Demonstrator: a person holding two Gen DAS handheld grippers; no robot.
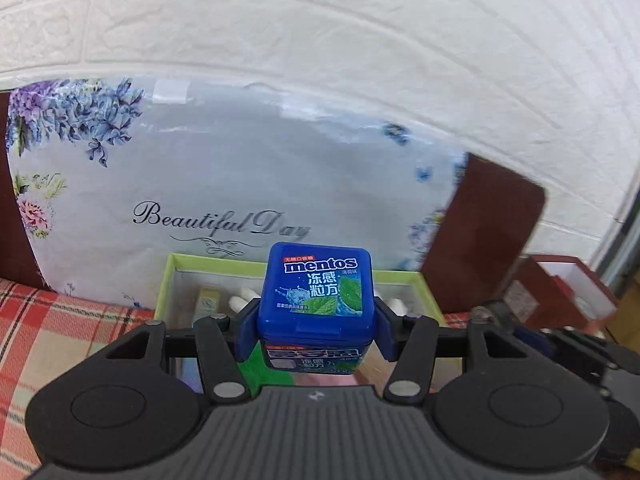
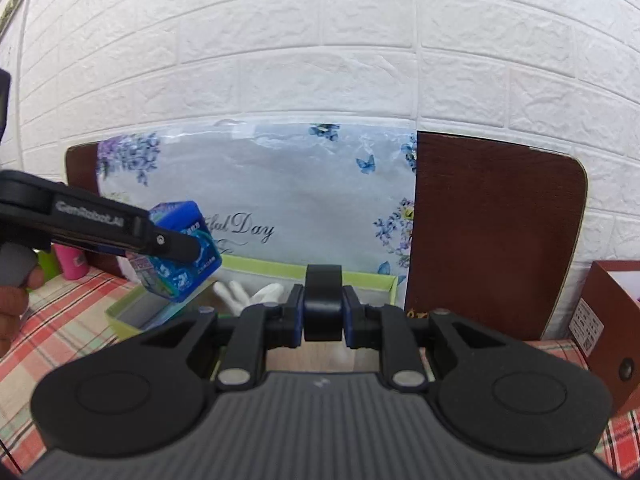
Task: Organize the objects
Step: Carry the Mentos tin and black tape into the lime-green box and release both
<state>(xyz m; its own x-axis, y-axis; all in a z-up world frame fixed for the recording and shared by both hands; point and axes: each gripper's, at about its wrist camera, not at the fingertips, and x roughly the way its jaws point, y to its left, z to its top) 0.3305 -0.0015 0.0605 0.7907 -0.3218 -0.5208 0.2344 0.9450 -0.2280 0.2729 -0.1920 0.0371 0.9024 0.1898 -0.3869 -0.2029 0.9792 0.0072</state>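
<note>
Mentos box (image 1: 316, 292) clamped upright in left gripper (image 1: 316, 320), above green tray (image 1: 400, 278); right gripper (image 2: 323, 312) pinches a dark object (image 2: 323, 280) nearer tray's middle.

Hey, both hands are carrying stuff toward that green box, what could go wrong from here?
1. The left tool pinches the blue mint tub only near its lower sides, so the tub might tip or slip out in transit.
2. The right tool with its small black object travels close beside the left, so they may bump over the green box.
3. White items already in the box could crowd the landing spot.
</note>
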